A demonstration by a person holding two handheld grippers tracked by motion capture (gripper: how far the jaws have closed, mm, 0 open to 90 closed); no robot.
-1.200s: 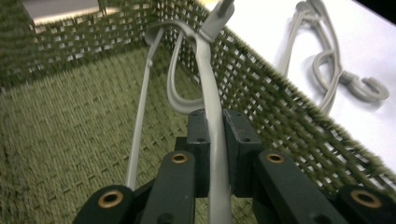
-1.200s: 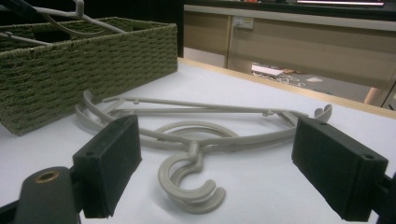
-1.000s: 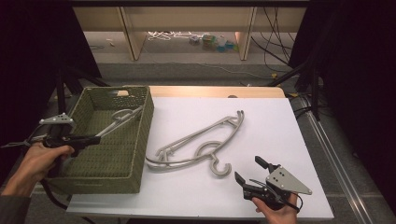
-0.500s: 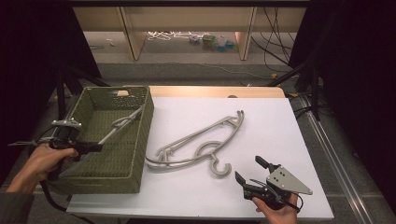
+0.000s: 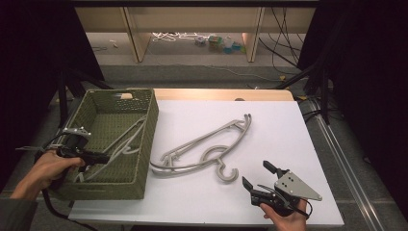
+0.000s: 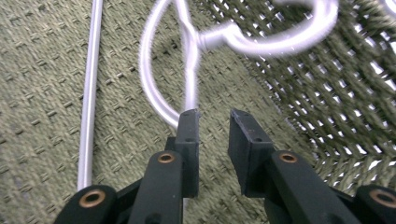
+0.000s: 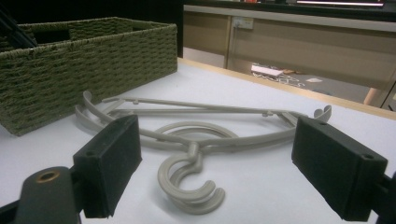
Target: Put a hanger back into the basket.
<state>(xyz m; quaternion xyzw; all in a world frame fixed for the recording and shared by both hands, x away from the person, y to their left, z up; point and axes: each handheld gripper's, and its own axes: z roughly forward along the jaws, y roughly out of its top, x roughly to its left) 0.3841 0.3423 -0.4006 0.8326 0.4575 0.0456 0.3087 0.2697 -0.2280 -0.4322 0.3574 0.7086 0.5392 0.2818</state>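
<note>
Over on the left, a hand (image 5: 45, 168) holds the left gripper (image 5: 98, 158) low over the near left wall of the woven green basket (image 5: 144, 144), its nose reaching inside. A pale hanger (image 5: 122, 139) lies slanted in the basket, its hook end toward the gripper. In the left gripper view the jaws stand a little apart with nothing clamped between them; the hanger's thin wire loop (image 6: 156, 79) runs just beside the left jaw's tip, and whether it touches I cannot tell.

Just right of the basket, on the white surface (image 5: 288, 125), two grey plastic hangers (image 5: 207, 147) lie stacked together, hooks (image 5: 226, 171) pointing to the near edge.

At the near right, the right gripper (image 5: 257, 175), held in the other hand (image 5: 284, 219), sits low near the surface, pointed at those hooks. Its jaws are spread wide and empty, a short way off the hangers.
</note>
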